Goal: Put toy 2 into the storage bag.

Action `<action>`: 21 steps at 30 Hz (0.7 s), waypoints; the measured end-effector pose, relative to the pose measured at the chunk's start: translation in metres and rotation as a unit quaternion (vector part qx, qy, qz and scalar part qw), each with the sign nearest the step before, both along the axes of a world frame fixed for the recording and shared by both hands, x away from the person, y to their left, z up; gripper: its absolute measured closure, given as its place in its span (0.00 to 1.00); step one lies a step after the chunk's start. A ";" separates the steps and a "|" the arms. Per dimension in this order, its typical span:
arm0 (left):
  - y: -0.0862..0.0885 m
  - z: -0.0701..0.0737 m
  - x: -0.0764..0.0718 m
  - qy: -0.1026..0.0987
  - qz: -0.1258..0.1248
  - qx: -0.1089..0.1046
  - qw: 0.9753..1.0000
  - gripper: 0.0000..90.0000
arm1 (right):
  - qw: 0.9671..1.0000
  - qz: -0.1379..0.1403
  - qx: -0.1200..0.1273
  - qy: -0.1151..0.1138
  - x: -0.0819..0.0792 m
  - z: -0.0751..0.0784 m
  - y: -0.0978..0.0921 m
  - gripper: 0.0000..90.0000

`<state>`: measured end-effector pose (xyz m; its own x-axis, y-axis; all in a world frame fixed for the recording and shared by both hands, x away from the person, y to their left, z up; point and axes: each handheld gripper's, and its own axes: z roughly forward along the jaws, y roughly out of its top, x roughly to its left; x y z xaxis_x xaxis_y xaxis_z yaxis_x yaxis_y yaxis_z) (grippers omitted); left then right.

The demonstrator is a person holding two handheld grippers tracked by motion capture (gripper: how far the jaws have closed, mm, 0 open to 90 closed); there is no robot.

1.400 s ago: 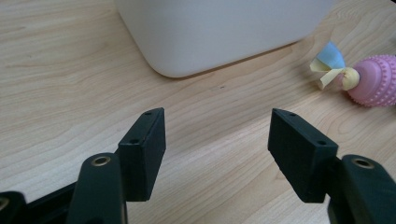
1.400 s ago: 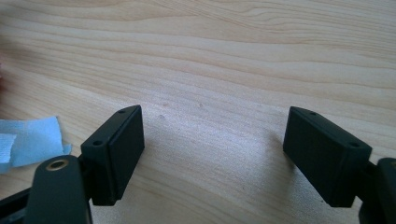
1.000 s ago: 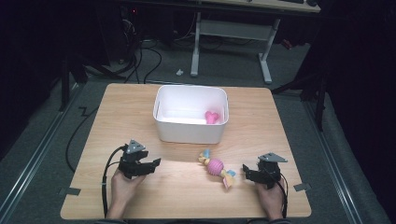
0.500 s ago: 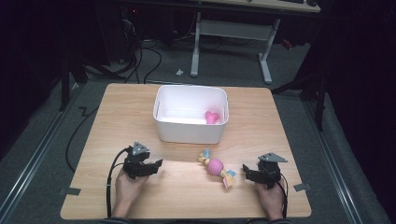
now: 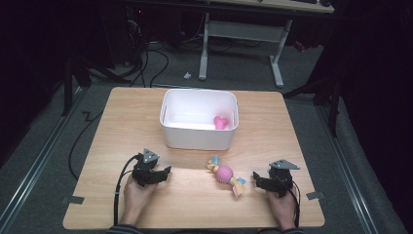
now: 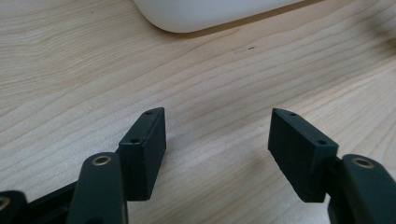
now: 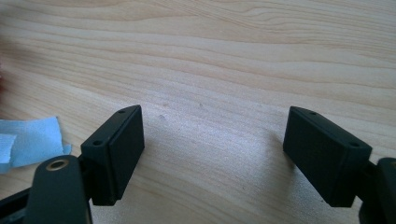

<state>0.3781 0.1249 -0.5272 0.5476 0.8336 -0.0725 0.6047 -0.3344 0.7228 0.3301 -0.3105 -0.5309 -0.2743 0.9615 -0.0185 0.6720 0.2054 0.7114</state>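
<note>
Jaws of both grippers are held wide apart, nothing between them. The left gripper (image 5: 165, 171) is seen low over the table (image 5: 122, 122) at its near left, held by a hand (image 5: 138, 195), jaws aimed right and slightly forward; in the left gripper view (image 6: 217, 135) bare wood is seen between the jaws, with the bin's (image 6: 205, 14) white corner beyond them at the top. The right gripper (image 5: 255, 178) is seen at the near right, held by the other hand (image 5: 281, 204), jaws aimed left toward the toy (image 5: 225, 174).

The toy, a pink ball with knotted pastel ends, is lying flat on the table between the two grippers, just in front of the bin (image 5: 199, 139) and apart from it. It is much nearer the right gripper: its blue and peach end is just beside the right jaws, not between them, and no contact can be made out. In the right gripper view (image 7: 212, 140) a blue end of the toy (image 7: 28, 140) is seen left of the left-hand jaw, outside the gap. The left gripper is well apart from the toy.

A pink heart (image 5: 221, 122) is lying inside the bin, at its right side.
</note>
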 end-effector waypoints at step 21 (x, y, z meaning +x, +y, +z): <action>-0.003 -0.008 0.000 -0.028 0.005 0.018 0.999 0.32 | 0.999 0.029 -0.004 0.027 -0.001 0.006 0.002 0.25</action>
<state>0.3782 0.1217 -0.5355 0.5417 0.8405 -0.0119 0.5673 -0.3551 0.7430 0.3296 -0.3086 -0.5253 -0.3312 0.9435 -0.0105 0.6959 0.2517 0.6726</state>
